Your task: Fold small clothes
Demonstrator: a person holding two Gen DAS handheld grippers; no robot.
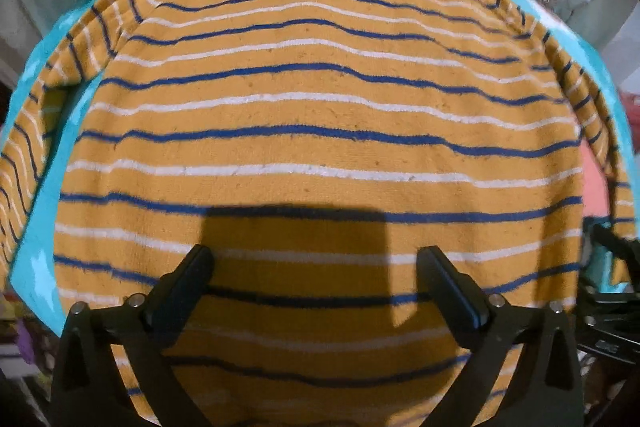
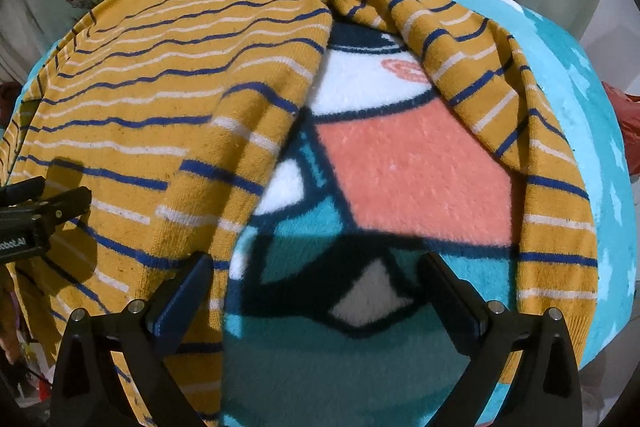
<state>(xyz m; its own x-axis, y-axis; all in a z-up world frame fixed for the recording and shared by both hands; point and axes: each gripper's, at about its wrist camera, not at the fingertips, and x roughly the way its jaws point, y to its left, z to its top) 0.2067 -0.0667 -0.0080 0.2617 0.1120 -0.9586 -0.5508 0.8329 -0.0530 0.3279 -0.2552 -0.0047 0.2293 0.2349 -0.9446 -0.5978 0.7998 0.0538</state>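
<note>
Sweater flat on blanket, collar at far edge, one sleeve off right

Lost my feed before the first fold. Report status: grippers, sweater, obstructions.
Left gripper open over sweater, empty. Right gripper open over blanket, empty. Sweater flat, unfolded, right sleeve splayed outward. Nothing in the way.

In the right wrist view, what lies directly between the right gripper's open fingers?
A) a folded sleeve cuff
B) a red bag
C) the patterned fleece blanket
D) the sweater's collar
C: the right gripper stands open over the patterned fleece blanket, with teal, white and dark outlines showing between its fingers; the striped yellow sweater lies to the left and its sleeve curves past on the right.
</note>
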